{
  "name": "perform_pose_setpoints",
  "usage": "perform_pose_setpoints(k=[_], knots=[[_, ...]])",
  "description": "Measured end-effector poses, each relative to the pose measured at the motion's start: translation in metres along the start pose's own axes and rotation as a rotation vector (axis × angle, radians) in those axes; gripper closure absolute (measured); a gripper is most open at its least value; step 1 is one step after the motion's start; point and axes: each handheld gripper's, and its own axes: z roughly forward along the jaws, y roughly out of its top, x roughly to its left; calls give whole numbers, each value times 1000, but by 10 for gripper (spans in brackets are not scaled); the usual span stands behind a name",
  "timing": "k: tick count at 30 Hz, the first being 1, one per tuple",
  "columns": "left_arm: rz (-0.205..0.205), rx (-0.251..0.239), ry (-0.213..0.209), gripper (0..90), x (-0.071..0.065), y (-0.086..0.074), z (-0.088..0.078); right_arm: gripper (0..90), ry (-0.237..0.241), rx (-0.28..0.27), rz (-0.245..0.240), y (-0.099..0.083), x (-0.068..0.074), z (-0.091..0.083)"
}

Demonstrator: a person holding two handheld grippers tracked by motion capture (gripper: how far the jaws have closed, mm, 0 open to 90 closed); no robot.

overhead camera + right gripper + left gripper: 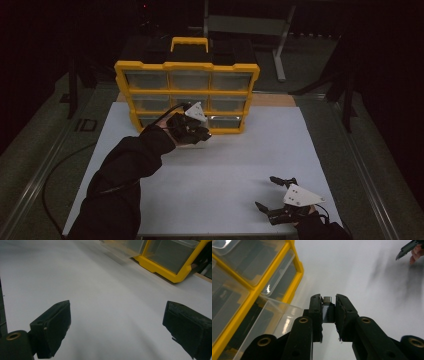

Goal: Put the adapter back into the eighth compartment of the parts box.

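Far-left area of the table [225, 170]: yellow organiser [187, 95] stands upright near the far edge, handle on top, clear drawers in a grid; drawer contents can't be made out through the dim plastic. Left gripper [202, 134] sits right in front of the organiser's bottom row, its hand and dark sleeve covering the lower-left drawers in the high view. In the left gripper view one clear drawer [274, 322] is pulled out beside the jaws, cut off by the frame bottom. The left jaws are clenched on a small dark part [327, 311] with a silvery metal end poking out past the pads; most of it is buried between them, so the type is unclear, possibly a plug or adapter. It's held clear of the white surface, just off the organiser's front. Near-right corner: right gripper [275, 197] rests low by the near edge, jaws spread wide, nothing between them; its hand is cut off by the frame bottom. The right gripper view shows bare tabletop and the organiser's corner, blurred.
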Motion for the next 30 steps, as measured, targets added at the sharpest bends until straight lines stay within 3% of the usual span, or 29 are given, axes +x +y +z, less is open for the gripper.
perform_pose_setpoints(k=[14,21,28,30], knots=[[-35,-20,44,755,10,1,-7,81,-1,1,-1,0,0,0],[-97,-46,78,755,21,-2,-7,81,-1,0,-2,0,0,0],[-147,-46,118,755,30,-8,-4,81,-2,-1,-1,0,0,0],[-178,-44,134,755,34,-13,-1,81,-1,-1,-1,0,0,0]])
